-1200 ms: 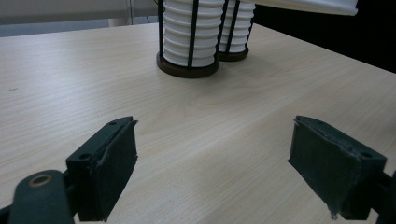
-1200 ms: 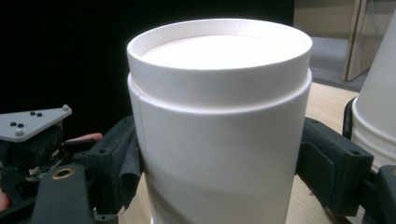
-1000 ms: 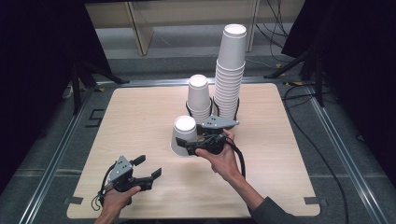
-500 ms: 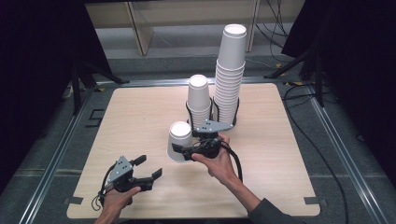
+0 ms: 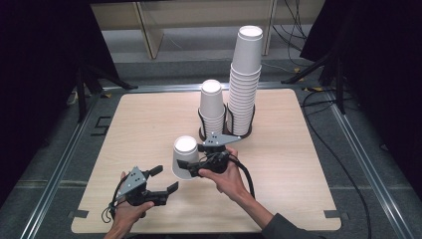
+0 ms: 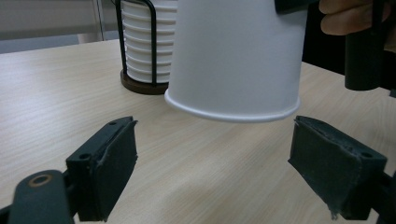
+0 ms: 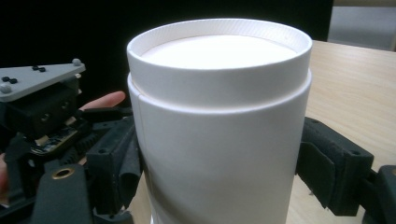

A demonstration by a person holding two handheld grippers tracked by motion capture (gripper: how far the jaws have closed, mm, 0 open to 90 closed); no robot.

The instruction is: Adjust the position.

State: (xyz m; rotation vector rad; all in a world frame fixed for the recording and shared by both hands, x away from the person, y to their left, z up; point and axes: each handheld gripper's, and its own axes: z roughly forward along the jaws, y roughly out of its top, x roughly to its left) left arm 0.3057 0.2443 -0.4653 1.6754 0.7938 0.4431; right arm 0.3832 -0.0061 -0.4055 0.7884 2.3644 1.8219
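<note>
A fixed camera looks forward and down on the table (image 5: 149,119) from above the person's side. The left tongs (image 5: 161,180) carry a camera looking level along their jaws, close to an upturned paper cup (image 6: 236,56). The right tongs' (image 5: 191,162) camera sits right against that same cup, which all three views share.

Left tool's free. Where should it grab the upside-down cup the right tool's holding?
Probably the cup wall just above its rolled rim, approached level from the left tool: the rim hangs clear of the table, and the right tool pinches higher up.
</note>
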